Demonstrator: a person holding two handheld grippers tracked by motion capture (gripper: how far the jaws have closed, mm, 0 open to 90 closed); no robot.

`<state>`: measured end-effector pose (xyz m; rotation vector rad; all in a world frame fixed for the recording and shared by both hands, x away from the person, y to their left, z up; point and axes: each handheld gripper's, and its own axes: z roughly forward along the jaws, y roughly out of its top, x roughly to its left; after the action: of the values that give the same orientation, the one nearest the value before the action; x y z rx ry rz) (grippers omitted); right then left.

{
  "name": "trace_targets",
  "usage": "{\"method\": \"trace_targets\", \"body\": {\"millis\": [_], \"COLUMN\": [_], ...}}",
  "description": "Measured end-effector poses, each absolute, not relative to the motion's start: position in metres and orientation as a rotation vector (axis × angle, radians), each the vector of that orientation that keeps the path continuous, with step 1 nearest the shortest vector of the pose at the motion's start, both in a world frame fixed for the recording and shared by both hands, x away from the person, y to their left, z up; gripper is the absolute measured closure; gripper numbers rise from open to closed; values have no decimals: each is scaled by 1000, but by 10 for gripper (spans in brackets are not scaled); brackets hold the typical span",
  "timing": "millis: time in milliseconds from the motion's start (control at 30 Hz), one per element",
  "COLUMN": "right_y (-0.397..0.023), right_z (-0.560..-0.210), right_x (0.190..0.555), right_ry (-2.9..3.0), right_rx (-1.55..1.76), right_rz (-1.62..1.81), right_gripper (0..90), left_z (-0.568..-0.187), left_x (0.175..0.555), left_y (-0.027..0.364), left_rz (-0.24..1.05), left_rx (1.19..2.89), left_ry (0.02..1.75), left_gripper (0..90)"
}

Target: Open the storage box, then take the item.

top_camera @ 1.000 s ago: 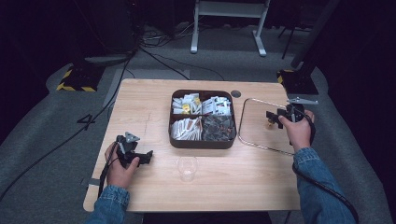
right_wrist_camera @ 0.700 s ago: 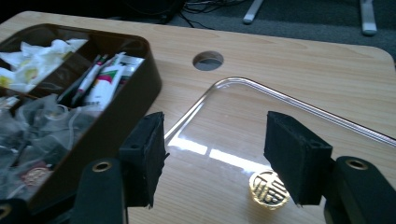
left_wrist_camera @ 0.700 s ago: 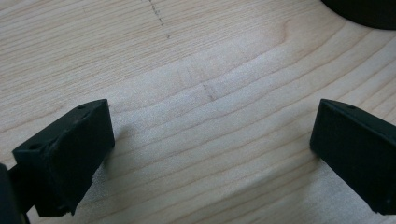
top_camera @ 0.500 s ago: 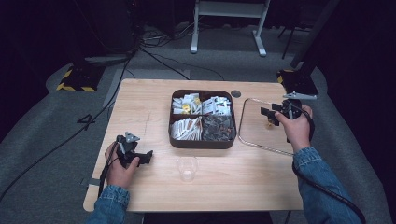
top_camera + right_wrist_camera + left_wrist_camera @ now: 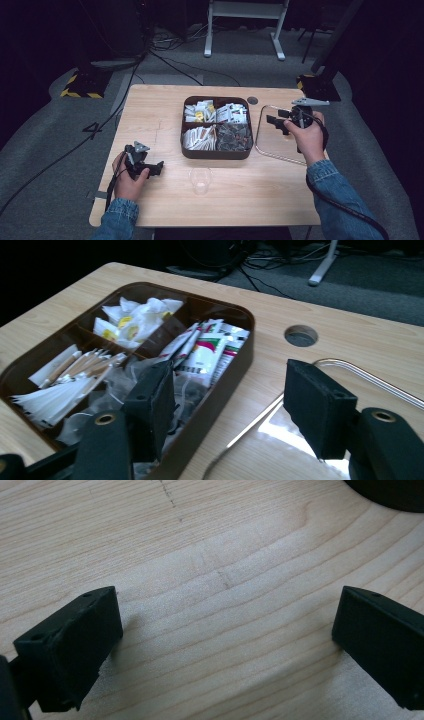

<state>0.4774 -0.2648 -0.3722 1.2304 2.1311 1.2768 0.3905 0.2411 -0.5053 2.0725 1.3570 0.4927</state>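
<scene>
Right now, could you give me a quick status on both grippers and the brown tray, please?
Left gripper open, low over bare table. Right gripper open, empty, above clear lid, pointing at brown tray. Clear cup sits in front of tray.

Denim-blue cuffed sleeves on both forearms. Left tool (image 5: 159,168), right tool (image 5: 272,122): matte black blocky jaws, grey three-cornered top plates, black trailing cables.

The wooden table (image 5: 150,115) is evenly lit from above while the floor and room around it sink into near black. In the left gripper view the wood grain is sharp and the near black jaws cast soft shadows. In the right gripper view, glare streaks the clear lid (image 5: 300,435) and the near jaws are slightly soft.
</scene>
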Motion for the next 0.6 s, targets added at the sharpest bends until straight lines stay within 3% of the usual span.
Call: {"method": "trace_targets", "body": {"millis": [600], "right_y": [-207], "right_z": [-389], "right_x": [470], "right_ry": [2263], "right_rx": [1149], "right_rz": [1268], "right_gripper": [405], "left_z": [-505], "left_x": [390], "left_y": [241], "left_rz": [487], "left_rx": [2071], "left_ry": [1360], "left_gripper": [2]}}
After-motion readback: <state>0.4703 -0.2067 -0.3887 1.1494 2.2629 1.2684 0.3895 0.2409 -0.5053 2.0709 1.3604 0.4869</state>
